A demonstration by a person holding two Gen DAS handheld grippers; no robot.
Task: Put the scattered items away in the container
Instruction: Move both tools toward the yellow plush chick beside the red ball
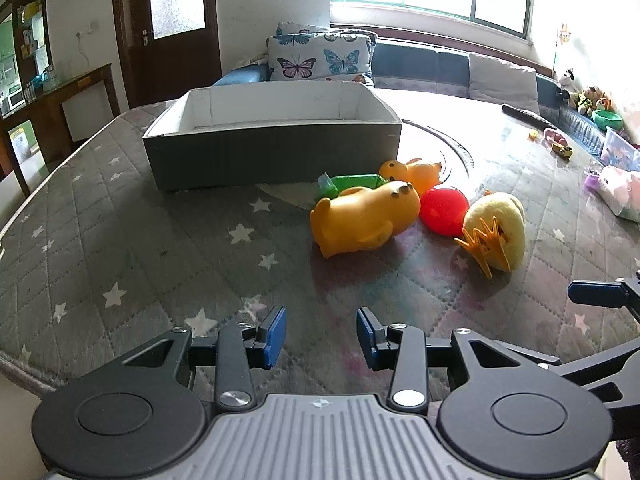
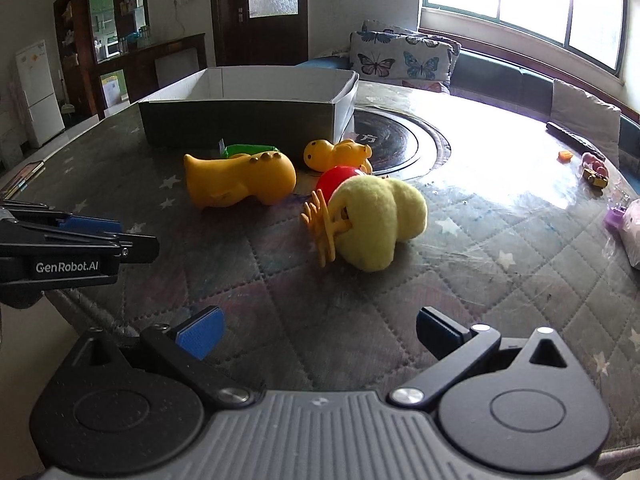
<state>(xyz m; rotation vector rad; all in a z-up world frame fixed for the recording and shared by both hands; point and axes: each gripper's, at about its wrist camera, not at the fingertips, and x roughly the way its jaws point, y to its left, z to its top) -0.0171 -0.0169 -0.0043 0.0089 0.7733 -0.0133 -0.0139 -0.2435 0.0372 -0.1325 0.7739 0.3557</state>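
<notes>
- Nearest, the left gripper is hovering over the quilted table cover with its jaws partly apart and nothing between them; the right gripper is hanging spread to its widest, also holding nothing.
- Just ahead, five toys are lying clustered, all outside the box: one plush chick, one red ball, one large yellow animal, one small yellow duck and one green toy.
- Risks, as I judge them: the ball may be rolling off when nudged, since it is touching the chick; the plush may be slipping from a shallow pinch.
- Farthest, one grey box is sitting open and appears empty.
</notes>
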